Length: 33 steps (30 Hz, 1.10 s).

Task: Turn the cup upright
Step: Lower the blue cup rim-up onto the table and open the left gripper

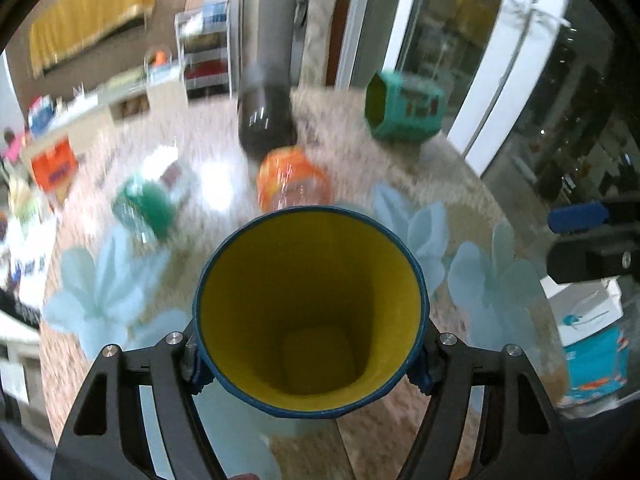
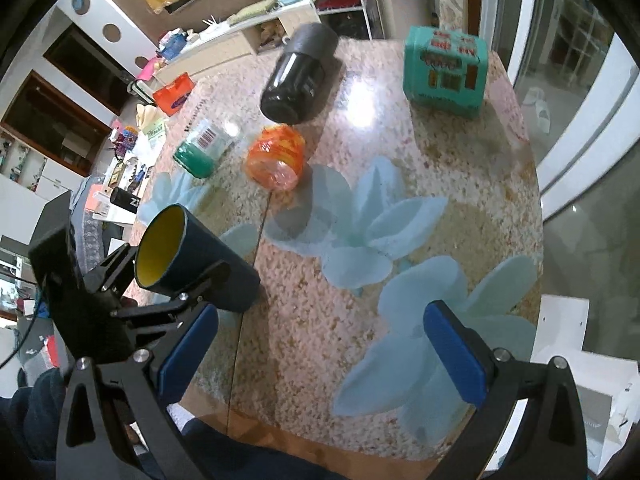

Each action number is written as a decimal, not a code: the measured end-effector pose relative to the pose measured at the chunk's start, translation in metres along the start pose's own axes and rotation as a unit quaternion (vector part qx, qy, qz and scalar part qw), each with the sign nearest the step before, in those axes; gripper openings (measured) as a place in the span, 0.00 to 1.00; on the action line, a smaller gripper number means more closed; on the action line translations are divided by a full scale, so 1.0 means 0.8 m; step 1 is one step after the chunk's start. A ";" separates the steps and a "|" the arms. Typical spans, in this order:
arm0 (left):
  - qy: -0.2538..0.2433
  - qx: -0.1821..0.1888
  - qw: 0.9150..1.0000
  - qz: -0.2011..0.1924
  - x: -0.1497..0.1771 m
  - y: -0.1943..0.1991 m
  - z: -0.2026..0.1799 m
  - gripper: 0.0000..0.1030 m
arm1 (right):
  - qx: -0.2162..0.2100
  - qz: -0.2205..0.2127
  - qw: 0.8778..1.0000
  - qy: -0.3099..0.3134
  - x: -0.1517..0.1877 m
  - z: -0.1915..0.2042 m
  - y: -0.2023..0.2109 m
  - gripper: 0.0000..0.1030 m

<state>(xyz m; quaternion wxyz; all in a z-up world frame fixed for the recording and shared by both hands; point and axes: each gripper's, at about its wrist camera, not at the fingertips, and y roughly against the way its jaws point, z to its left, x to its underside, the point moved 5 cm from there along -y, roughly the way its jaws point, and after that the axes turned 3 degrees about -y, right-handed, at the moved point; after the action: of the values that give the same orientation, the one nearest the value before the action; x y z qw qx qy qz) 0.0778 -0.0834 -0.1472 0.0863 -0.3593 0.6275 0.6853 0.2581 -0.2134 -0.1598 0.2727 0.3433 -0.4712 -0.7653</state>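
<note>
The cup (image 1: pixel 312 312) is dark blue outside and yellow inside. My left gripper (image 1: pixel 310 364) is shut on the cup, its blue pads pressing both sides, and the open mouth faces the camera. In the right wrist view the cup (image 2: pixel 200 256) is tilted with its mouth up and to the left, its base close to the table at the left edge, held by the left gripper (image 2: pixel 176 280). My right gripper (image 2: pixel 324 356) is open and empty above the near part of the table, to the right of the cup. It also shows at the right edge of the left wrist view (image 1: pixel 576 216).
The stone-patterned table (image 2: pixel 400 152) with pale blue flowers carries an orange jar (image 2: pixel 276 156), a green-capped jar (image 2: pixel 202 148), a black bottle (image 2: pixel 300 76), all lying on their sides, and a teal box (image 2: pixel 444 72) at the back. Glass doors stand to the right.
</note>
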 end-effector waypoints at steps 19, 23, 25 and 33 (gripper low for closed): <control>-0.040 -0.017 0.996 -0.073 0.017 -0.041 -0.009 0.74 | 0.017 0.027 0.998 0.045 -0.002 0.019 -0.031 1.00; -0.023 0.017 0.997 -0.070 0.025 -0.045 -0.005 0.98 | 0.017 0.023 0.998 0.052 -0.001 0.023 -0.028 1.00; -0.005 0.046 0.996 -0.073 0.027 -0.040 0.000 1.00 | 0.014 0.023 0.998 0.051 -0.001 0.022 -0.028 1.00; 0.023 0.111 0.992 -0.056 0.042 -0.003 0.019 1.00 | 0.016 0.029 0.999 0.038 0.006 0.027 -0.029 1.00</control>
<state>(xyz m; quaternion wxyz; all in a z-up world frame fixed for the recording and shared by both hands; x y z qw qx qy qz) 0.0489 -0.0797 -0.1696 0.1492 -0.3979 0.6804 0.5971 0.2363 -0.1962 -0.1749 0.3069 0.3625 -0.4821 -0.7363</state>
